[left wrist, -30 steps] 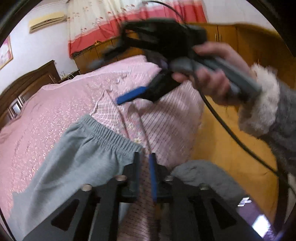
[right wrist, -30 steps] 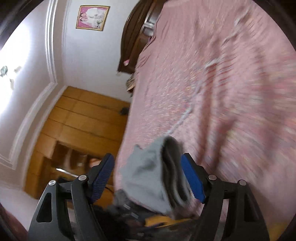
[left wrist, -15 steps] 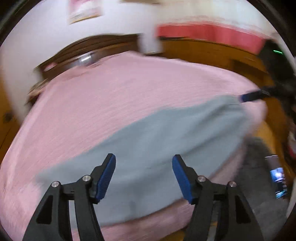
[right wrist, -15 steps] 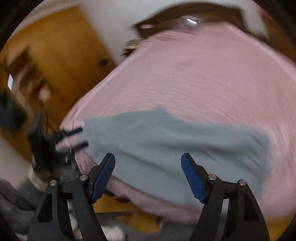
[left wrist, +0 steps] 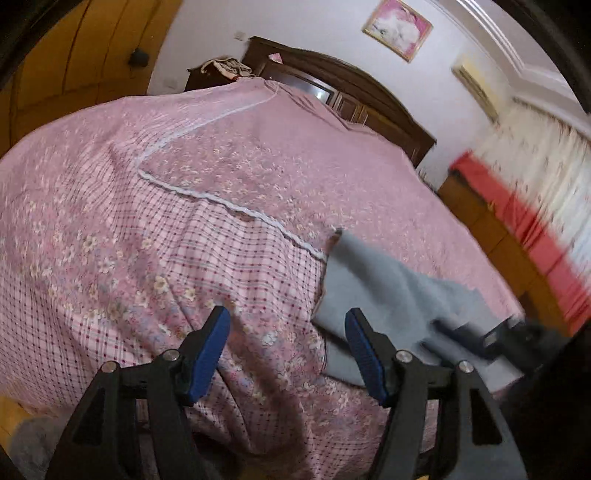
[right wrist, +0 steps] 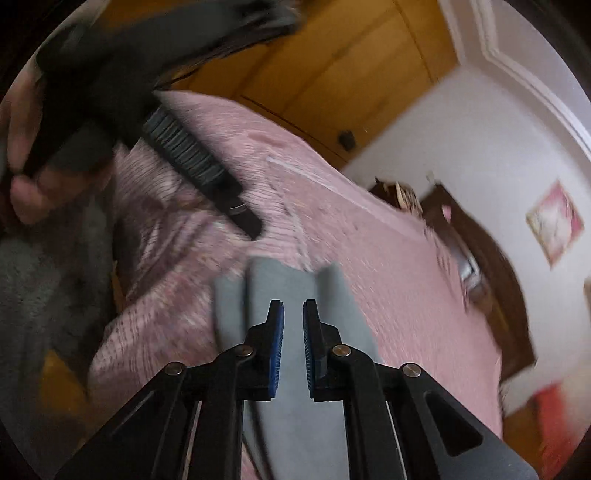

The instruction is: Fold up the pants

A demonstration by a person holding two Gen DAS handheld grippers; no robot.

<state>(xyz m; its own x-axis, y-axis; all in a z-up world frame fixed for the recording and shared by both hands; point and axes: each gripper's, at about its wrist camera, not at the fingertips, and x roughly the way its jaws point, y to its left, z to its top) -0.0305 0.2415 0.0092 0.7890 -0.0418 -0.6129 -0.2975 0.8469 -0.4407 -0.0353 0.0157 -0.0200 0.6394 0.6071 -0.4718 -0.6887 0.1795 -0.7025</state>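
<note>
The left tongs (left wrist: pixel 286 314) are wide open. Their jaws have just been opening, and nothing is between them. Under them is only the pink bed cover (left wrist: pixel 184 221), with its checks and little flowers.

The right tongs (right wrist: pixel 293 306) are almost closed. Their jaws have just been closing, and only a thin gap is left. Grey cloth fills that gap and bunches up on both sides of the tips, so they seem to pinch the pants (right wrist: pixel 232 306).

In the left view, the grey pants lie flat on the bed at about 4 o'clock from the open tongs, just beside the right blue pad. The right tongs show there as a dark blur on the far end of the pants.

In the right view, a hand (right wrist: pixel 22 147) holds the left tongs up at 10 o'clock, over the bed and apart from the pants.

Farther out, a dark wooden headboard (left wrist: pixel 369 92) stands at 12 o'clock in the left view. A pink picture (left wrist: pixel 397 27) hangs on the wall above it. A red and white curtain (left wrist: pixel 535 206) hangs at 3 o'clock.
</note>
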